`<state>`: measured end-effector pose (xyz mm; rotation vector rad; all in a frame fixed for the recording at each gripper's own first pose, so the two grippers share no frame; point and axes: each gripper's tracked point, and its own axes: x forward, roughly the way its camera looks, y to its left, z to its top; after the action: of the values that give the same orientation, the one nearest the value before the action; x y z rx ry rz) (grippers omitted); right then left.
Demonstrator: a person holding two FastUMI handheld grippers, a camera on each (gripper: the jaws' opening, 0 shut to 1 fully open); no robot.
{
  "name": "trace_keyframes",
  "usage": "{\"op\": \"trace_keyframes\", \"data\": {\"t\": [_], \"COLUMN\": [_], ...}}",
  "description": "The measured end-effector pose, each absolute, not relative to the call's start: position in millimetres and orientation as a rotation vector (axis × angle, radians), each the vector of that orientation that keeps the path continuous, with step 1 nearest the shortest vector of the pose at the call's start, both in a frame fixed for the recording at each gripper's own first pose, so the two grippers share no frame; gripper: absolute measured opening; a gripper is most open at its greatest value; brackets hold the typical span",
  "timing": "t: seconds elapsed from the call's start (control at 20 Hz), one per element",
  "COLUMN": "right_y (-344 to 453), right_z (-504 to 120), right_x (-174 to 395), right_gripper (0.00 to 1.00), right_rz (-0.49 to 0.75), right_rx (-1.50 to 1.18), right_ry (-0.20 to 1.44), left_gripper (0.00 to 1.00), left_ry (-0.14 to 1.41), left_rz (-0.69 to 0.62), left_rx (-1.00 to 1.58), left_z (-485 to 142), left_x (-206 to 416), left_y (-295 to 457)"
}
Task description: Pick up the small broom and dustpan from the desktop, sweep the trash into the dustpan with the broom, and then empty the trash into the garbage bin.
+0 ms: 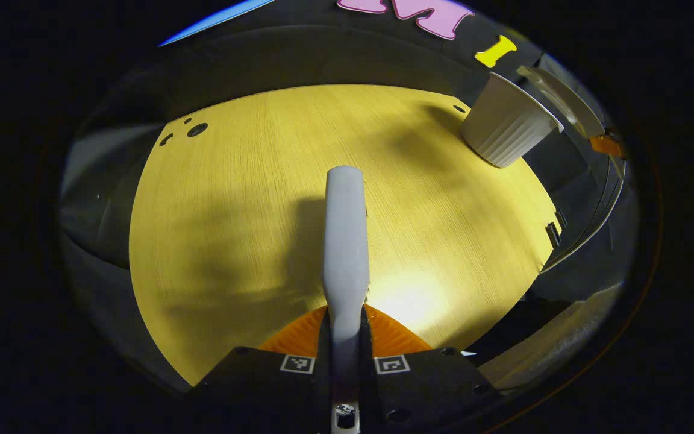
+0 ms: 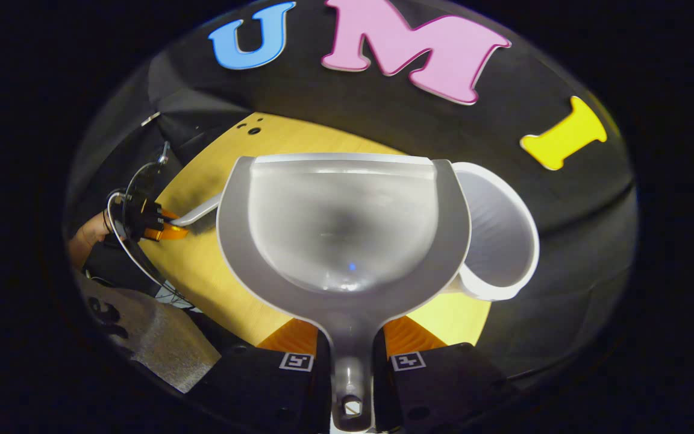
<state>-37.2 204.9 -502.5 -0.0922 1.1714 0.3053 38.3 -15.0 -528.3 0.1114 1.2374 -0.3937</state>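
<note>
Holding the dustpan [image 2: 347, 241] by its handle, my right gripper [image 2: 350, 361] has both fingers pinching the stem, and the pan sits raised with its mouth just beside the white bin [image 2: 497, 241] at the far edge of the desk [image 2: 202, 271]. My left gripper [image 1: 345, 361] is pressed onto the broom [image 1: 345, 241], whose pale handle points out over the bare wood; the bin [image 1: 506, 123] stands well off to its right. I can make out no trash in the pan, though its frosted bowl hides much. If I tip from here, I judge the pan's wide lip could overhang the bin's rim and spill onto the desk, or knock the light bin over.
</note>
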Motion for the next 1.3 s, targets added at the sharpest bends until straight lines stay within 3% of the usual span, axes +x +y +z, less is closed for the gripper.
{"op": "trace_keyframes", "data": {"t": [0.35, 0.8, 0.85, 1.3], "right_y": [248, 275, 277, 281], "right_z": [-590, -689, -696, -723], "right_x": [-55, -56, -57, -59], "right_gripper": [0.28, 0.32, 0.31, 0.32], "right_rz": [0.362, 0.355, 0.357, 0.36], "right_rx": [-0.113, -0.119, -0.121, -0.128], "right_ry": [1.264, 1.346, 1.35, 1.366], "left_gripper": [0.22, 0.25, 0.22, 0.22], "left_ry": [1.248, 1.255, 1.256, 1.238], "left_rz": [-0.317, -0.227, -0.221, -0.195], "left_rx": [0.117, 0.154, 0.162, 0.196], "left_z": [-543, -559, -559, -563], "left_x": [39, 40, 40, 48], "left_y": [-27, -41, -42, -49]}}
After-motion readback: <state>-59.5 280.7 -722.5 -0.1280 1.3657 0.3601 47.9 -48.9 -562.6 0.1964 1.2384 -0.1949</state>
